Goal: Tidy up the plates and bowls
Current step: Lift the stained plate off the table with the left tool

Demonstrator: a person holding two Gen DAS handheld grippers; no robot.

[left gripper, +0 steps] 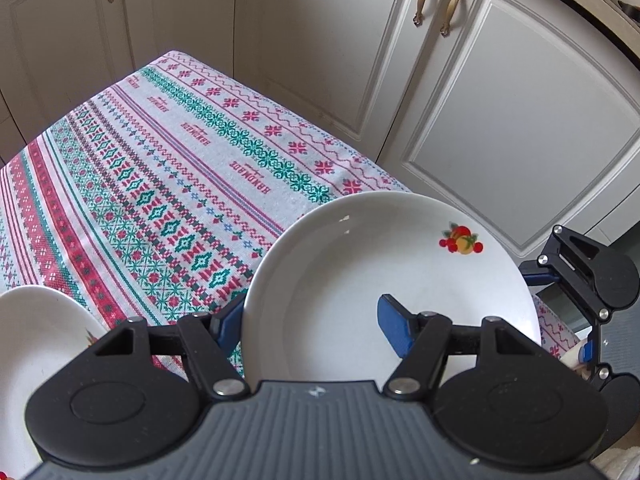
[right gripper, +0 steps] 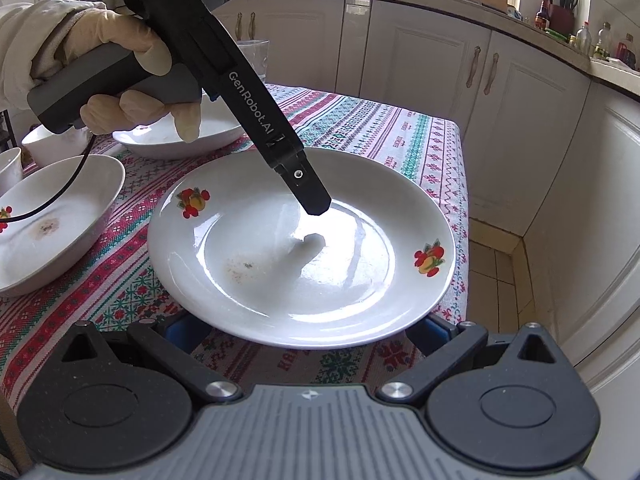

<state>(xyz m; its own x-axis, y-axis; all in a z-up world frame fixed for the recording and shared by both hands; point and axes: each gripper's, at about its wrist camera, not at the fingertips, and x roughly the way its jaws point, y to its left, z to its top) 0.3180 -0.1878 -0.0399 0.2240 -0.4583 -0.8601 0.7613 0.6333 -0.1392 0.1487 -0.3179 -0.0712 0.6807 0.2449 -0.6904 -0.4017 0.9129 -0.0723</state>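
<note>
The near rim of the white plate [right gripper: 304, 264] covers the fingertips of the right gripper [right gripper: 308, 328] in its own view. Only two blue pads [right gripper: 182, 330] show, set wide apart at either side of that rim, so I cannot tell whether they press on the plate or merely sit beside it. From the left wrist view that gripper is cut off at the right edge, with one blue finger running behind the plate.

The left gripper [left gripper: 312, 320] stands unclenched across the plate's opposite rim. Its right pad [left gripper: 394, 330] is inside the dish, while its left pad is outside the rim and half hidden by it. The right wrist view shows one black finger poised above the middle of the plate, apart from its own reflection; the other finger is concealed behind it. A gloved hand [right gripper: 120, 80] holds that gripper's handle, and a black cable hangs from it.

The plate, painted with fruit motifs [right gripper: 430, 258], sits at the corner of the patterned tablecloth [left gripper: 168, 168], nearest the cream cabinets [left gripper: 500, 120]. A faint brownish smear marks its well. A fruit-painted bowl [right gripper: 52, 220] lies just to its left, cut off by the frame edge. A further white dish [right gripper: 160, 140] lies behind, partly hidden by the hand
</note>
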